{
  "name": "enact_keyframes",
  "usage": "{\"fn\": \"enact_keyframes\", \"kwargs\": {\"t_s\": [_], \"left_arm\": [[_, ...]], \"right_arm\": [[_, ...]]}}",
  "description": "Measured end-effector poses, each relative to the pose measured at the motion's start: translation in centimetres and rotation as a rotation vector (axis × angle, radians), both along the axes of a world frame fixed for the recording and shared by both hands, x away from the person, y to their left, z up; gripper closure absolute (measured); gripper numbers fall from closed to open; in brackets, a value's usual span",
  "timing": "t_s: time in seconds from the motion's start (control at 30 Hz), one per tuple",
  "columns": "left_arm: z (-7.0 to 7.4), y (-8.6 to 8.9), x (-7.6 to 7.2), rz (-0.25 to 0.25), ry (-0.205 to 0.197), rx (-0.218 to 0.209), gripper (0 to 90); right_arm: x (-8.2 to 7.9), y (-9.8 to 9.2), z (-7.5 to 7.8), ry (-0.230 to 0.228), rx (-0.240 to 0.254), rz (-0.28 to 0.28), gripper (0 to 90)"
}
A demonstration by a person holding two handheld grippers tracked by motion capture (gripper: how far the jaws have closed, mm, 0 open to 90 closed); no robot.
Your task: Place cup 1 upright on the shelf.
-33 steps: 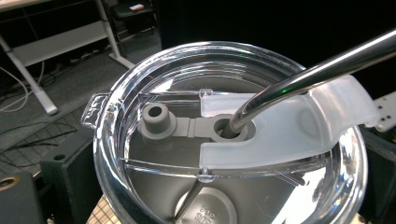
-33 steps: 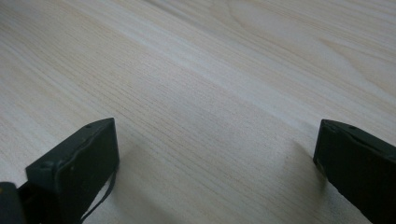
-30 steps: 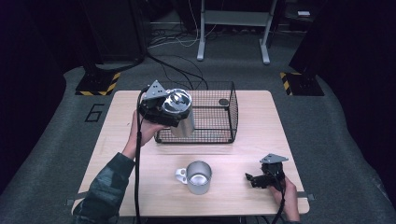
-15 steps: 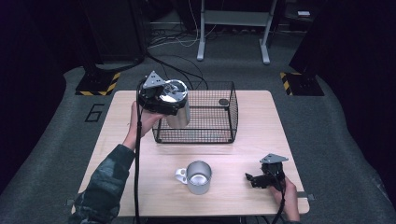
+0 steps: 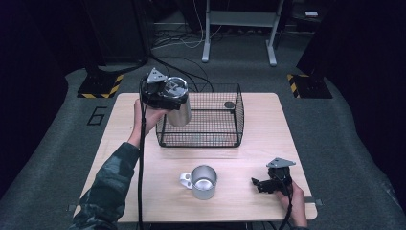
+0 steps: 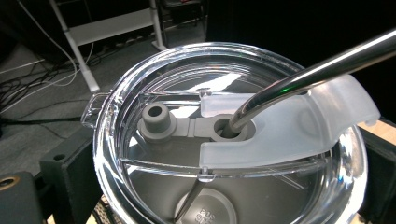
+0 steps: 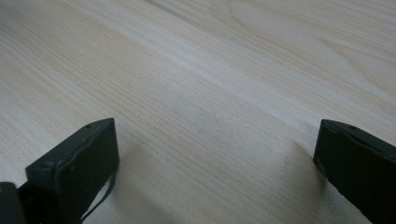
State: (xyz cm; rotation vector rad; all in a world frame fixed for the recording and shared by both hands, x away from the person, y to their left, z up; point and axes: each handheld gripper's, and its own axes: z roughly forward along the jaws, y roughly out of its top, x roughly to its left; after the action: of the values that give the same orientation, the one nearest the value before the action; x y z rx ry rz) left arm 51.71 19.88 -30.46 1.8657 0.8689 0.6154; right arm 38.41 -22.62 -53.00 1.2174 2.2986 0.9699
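My left gripper (image 5: 163,94) is shut on a steel tumbler (image 5: 180,114) and holds it upright in the air over the left end of a black wire basket (image 5: 210,136). In the left gripper view the tumbler's clear lid (image 6: 154,93) sits between the jaws of my left gripper (image 6: 224,179), with a metal straw (image 6: 308,74) through its grey stopper. A steel mug (image 5: 204,181) with a handle stands on the table's front middle. My right gripper (image 5: 264,185) rests on the table at the front right. In its own view my right gripper (image 7: 215,158) is open over bare wood.
A small dark disc (image 5: 229,104) lies in the far right corner of the basket. The wooden table (image 5: 268,124) has dark floor around it, with cables and a stand's legs (image 5: 239,48) behind. Striped floor blocks (image 5: 100,86) flank the far corners.
My left gripper has carried the tumbler upward and slightly to the left over the basket's left end. The right gripper and the mug have stayed put.
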Motion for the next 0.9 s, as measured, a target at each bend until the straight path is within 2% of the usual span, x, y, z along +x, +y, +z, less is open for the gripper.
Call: {"fn": "enact_keyframes", "kwargs": {"t_s": [0.13,0.3,0.4,0.7,0.9], "left_arm": [[-0.8,-0.5,1.1,0.011,0.029,0.024,3.8],[-1.4,-0.7,1.8,0.025,0.043,0.021,3.8],[-2.1,-0.8,2.5,0.038,0.063,0.035,3.8],[-3.6,-1.0,3.5,0.052,0.097,0.047,3.8],[-4.0,-1.3,3.8,0.057,0.108,0.048,3.8]], "right_arm": [[0.0,0.0,0.0,0.000,-0.001,0.001,0.0],[0.0,0.0,0.0,-0.001,0.000,0.000,0.0],[0.0,0.0,0.0,-0.001,-0.001,0.001,0.0],[0.0,0.0,0.0,-0.002,0.003,-0.008,0.0],[0.0,0.0,0.0,0.000,0.003,-0.007,0.0]]}}
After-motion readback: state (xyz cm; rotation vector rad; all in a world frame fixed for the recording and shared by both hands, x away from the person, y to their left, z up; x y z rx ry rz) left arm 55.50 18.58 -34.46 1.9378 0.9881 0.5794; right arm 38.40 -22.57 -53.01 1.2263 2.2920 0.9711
